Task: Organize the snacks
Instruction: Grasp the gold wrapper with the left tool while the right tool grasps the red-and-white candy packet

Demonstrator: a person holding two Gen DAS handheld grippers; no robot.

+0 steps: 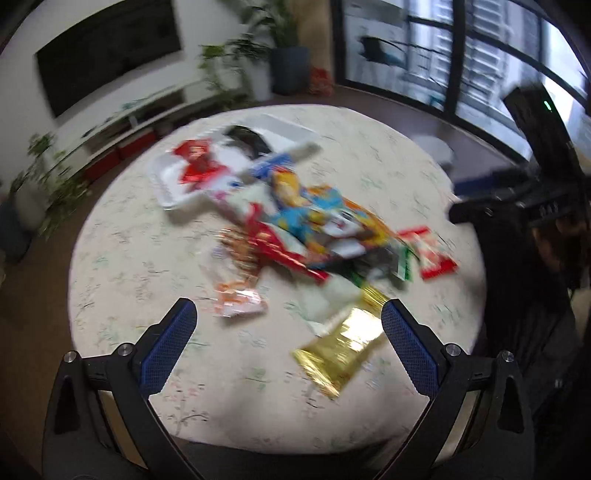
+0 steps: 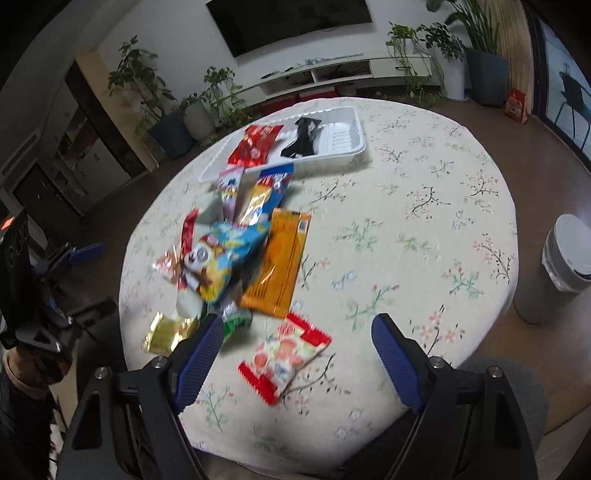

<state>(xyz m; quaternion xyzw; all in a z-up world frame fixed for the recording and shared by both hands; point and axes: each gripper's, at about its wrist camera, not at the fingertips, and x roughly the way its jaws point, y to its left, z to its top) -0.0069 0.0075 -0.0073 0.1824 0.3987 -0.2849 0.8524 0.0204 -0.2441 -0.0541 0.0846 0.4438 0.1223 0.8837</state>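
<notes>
We saw a round table (image 2: pixel 424 221) under a floral cloth in a living room with a wall television (image 2: pixel 291 18) and potted plants (image 2: pixel 218 92). The white tray (image 2: pixel 343 140) lay lengthwise across its far side, holding a red packet (image 2: pixel 253 144) and a black one (image 2: pixel 304 136). The snack pile (image 2: pixel 236 251) ran from the tray toward us, labels unreadable; the left gripper (image 1: pixel 288 321) and right gripper (image 2: pixel 295 332) were both spread, empty.

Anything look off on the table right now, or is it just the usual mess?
Nothing is spilled or torn. Most snack packets still lie in a loose overlapping heap on the tablecloth; only a red packet and a black one sit in the white tray. A red-edged packet lies apart nearest the right gripper.
</notes>
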